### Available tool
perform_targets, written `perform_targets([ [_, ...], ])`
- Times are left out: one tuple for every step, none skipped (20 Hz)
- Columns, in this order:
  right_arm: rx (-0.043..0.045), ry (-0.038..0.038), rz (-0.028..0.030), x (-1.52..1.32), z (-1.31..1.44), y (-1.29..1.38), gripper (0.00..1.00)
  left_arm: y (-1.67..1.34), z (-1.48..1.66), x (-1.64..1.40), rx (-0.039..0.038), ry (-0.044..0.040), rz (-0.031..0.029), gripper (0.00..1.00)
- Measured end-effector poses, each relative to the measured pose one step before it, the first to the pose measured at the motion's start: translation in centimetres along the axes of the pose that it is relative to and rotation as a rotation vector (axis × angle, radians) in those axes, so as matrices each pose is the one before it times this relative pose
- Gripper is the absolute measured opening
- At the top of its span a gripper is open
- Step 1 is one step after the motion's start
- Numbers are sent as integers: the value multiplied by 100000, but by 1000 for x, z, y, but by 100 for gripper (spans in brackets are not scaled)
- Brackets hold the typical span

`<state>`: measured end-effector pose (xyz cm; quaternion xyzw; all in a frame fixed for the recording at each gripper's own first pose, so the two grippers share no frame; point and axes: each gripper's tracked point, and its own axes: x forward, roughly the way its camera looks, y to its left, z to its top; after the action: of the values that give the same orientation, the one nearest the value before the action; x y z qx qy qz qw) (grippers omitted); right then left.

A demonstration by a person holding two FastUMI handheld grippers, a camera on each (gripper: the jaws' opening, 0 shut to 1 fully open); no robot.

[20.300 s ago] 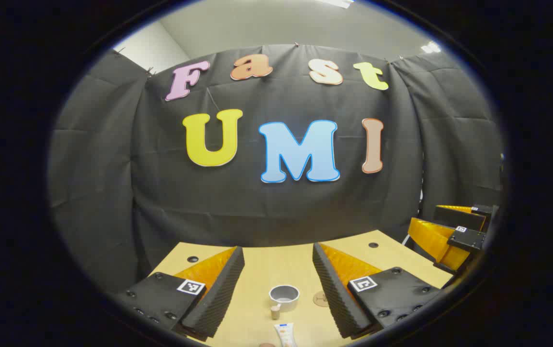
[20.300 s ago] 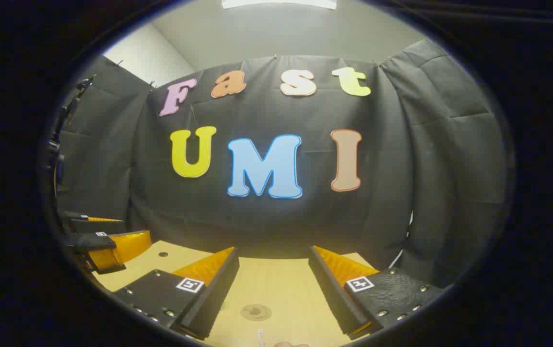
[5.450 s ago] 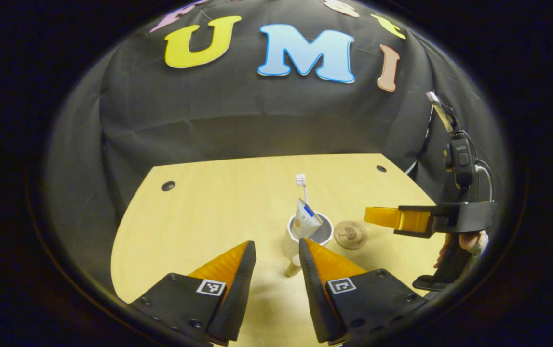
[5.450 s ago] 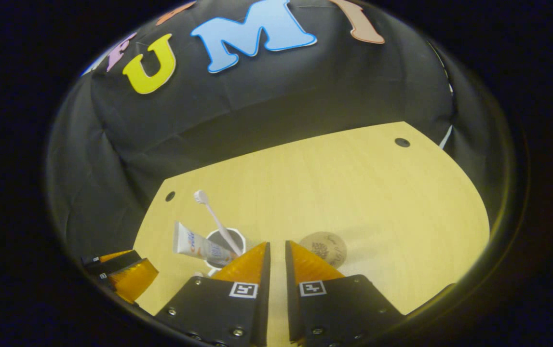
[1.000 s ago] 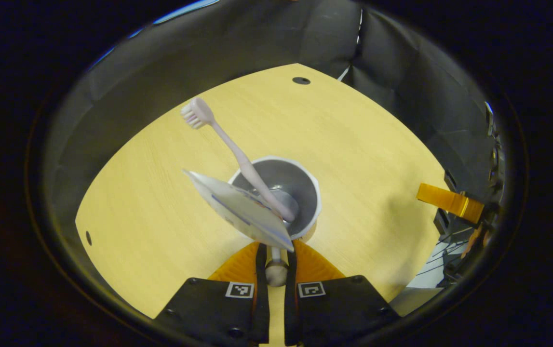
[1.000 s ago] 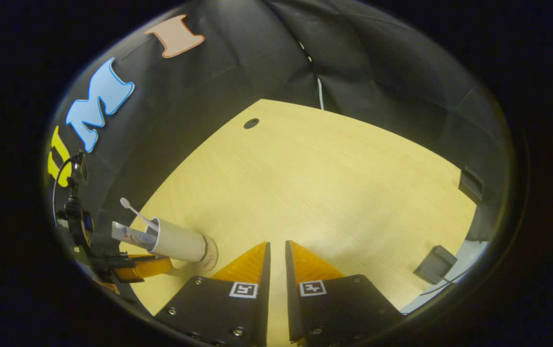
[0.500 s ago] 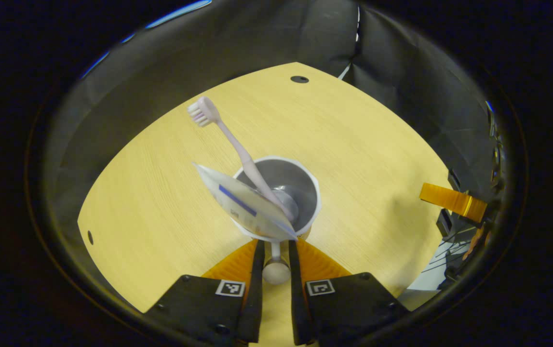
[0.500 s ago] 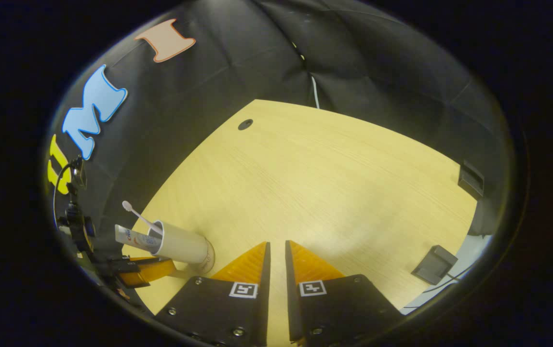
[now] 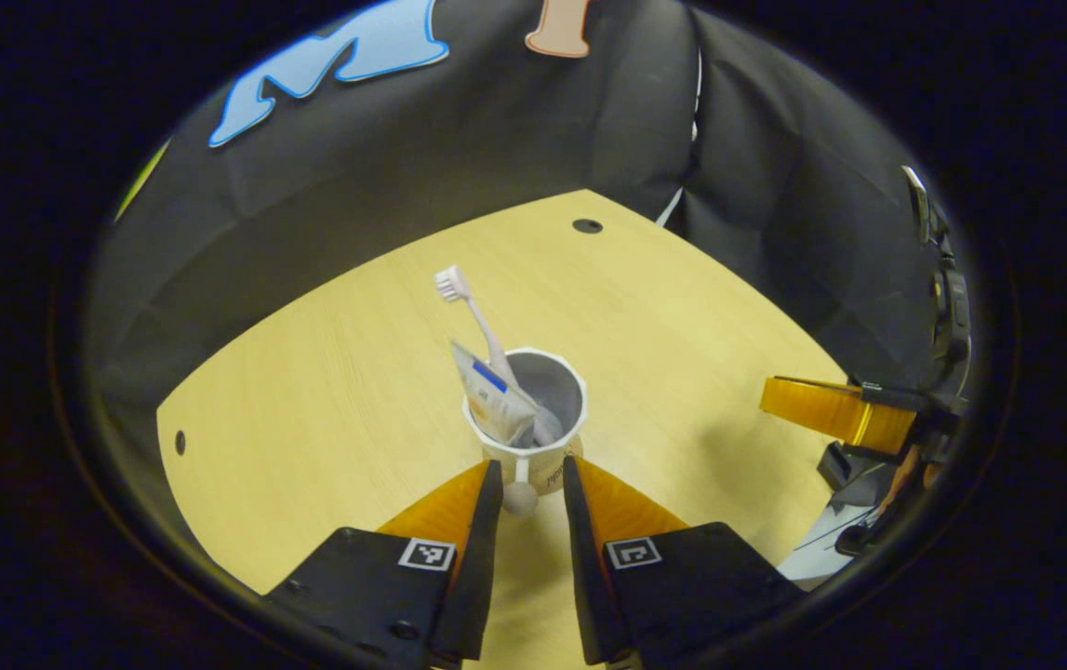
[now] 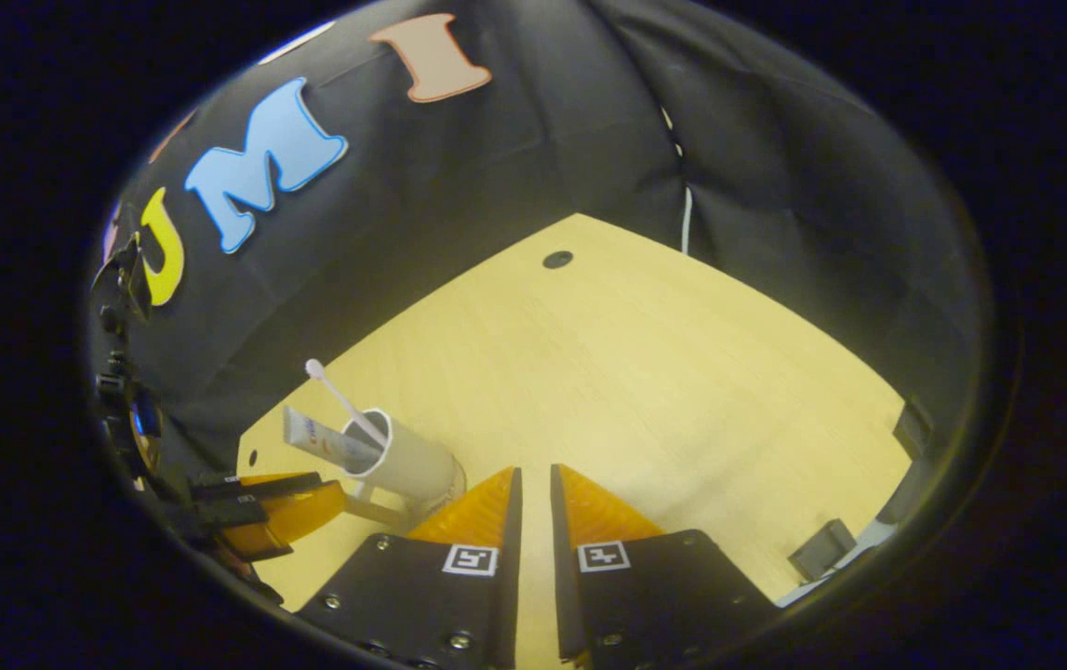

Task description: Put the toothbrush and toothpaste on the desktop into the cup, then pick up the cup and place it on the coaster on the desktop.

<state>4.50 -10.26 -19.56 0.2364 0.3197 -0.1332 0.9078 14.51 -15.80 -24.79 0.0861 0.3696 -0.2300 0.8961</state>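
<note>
The white cup (image 9: pixel 533 423) stands upright on the wooden desk (image 9: pixel 310 400). A bit of the round coaster (image 9: pixel 574 448) peeks out from under the cup, so the cup sits on it. The toothbrush (image 9: pixel 477 321) stands in the cup with its bristle end up, leaning to the far left. The toothpaste (image 9: pixel 493 400) is in the cup too, on the left side, poking up over the rim.

The left gripper (image 9: pixel 526 484) is just on the near side of the cup. Its two fingers are a little apart. The cup's handle knob sits in the gap between the tips, and I cannot tell if they touch it.

The right gripper (image 10: pixel 530 493) is low over the desk, to the right of the cup. Its fingers are close together, with a thin gap, and hold nothing.
</note>
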Motion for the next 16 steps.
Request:
perform_targets([
  [-3022,-1250,1778,-333,542,765,17,23,-122,-780,-2228,-2842,839,44],
  [-3133,-1041,1613,-243,361,885,17,266,251,-950,-2025,-3107,1086,43],
  [-3346,-1245,1498,-351,493,818,17,149,354,-962,-1448,-3100,962,43],
  [-3575,-1191,1364,-510,333,752,17,194,434,-1081,-670,-2986,1213,43],
  [-3342,-1430,1543,-357,574,823,17,252,600,-1012,-31,-3177,1366,43],
  [-3332,-1878,1673,-340,660,761,17,165,792,-1217,321,-3745,1689,45],
  [-3186,-2017,1613,-231,869,827,17,253,850,-1287,552,-4389,1816,45],
  [-2796,-2190,1620,-255,893,675,17,491,1036,-1139,170,-4406,2151,45],
  [-2391,-2735,1617,-284,1007,606,17,317,739,-1327,-535,-4352,2251,45],
  [-2167,-2878,1447,-205,1077,739,17,350,424,-1185,-693,-4490,2856,43],
  [-1871,-2937,1403,-61,1092,699,17,485,555,-1338,-504,-4338,3033,43],
  [-1755,-2538,1593,-102,906,599,17,-147,12,-821,-33,-4689,3211,43],
  [-1596,-982,2469,-74,513,722,17,-49,147,-804,390,-3735,2250,43],
  [-1359,24,2561,1,472,633,17,-544,103,-270,708,-2212,1948,43],
  [-1427,-1086,1834,-205,708,357,17,24,271,-634,184,-1400,2290,43],
  [-1760,-1539,655,-90,777,116,17,636,428,-383,-1068,-2398,2542,43],
])
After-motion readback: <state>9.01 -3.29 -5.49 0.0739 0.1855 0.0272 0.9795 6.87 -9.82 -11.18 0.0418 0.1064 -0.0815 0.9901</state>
